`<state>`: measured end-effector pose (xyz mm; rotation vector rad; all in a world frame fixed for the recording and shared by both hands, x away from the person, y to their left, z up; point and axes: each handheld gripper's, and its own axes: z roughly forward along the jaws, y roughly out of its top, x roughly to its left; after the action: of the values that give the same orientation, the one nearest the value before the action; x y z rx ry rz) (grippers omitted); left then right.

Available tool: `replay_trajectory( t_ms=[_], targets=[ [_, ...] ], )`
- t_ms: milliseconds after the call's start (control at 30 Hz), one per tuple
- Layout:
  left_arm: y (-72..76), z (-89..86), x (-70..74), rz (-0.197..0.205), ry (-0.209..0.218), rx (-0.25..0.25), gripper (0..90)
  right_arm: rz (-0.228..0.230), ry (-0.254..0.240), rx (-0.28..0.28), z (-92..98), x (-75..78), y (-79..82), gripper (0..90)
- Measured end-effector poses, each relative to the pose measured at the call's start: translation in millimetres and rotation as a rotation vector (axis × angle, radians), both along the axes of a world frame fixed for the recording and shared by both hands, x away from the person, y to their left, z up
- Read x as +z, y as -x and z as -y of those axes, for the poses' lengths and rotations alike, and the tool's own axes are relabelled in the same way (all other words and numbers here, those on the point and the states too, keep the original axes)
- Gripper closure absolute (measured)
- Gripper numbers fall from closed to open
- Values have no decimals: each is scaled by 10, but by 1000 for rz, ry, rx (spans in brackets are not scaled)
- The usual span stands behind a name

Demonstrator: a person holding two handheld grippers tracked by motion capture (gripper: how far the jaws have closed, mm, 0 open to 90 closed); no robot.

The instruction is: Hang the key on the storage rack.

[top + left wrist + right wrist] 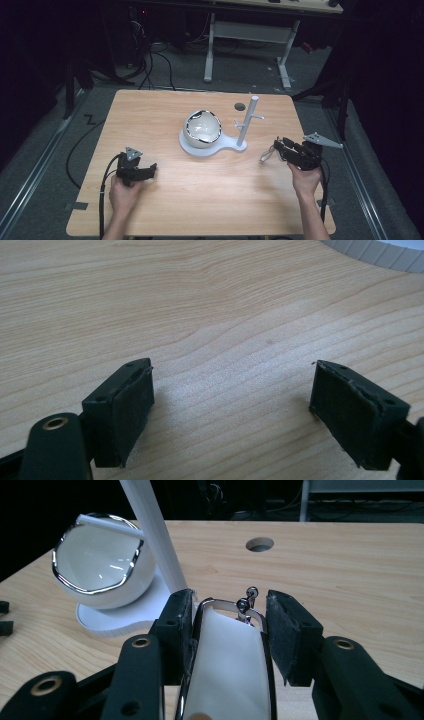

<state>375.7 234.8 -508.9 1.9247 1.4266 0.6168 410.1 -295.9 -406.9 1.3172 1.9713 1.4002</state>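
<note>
A white clasp purse point(230, 655) with a silver frame and ball clasp sits between the jaws of my right gripper point(230, 611), which is shut on it. In the high view that gripper point(279, 146) hovers at the table's right side, the purse point(267, 154) hanging from its tips. A second white purse point(201, 128), open with its silver rim showing, rests on the round base of a white peg stand point(246, 125). My left gripper point(150, 169) lies low at the front left, open, nothing between its pads point(125, 410).
The stand's pole point(150, 530) rises just left of my right gripper's jaws, with the open purse point(102, 562) behind it. A round hole point(240, 106) is cut in the wooden table point(165, 210). Cables and a desk frame lie on the floor beyond.
</note>
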Motion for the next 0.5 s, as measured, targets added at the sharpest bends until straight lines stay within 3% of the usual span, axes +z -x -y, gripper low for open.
replay_trajectory(
  t_ms=[500],
  targets=[
    [1,1,0,0,-1,1,181,39,-13,34,-81,226,-22,554]
  ],
)
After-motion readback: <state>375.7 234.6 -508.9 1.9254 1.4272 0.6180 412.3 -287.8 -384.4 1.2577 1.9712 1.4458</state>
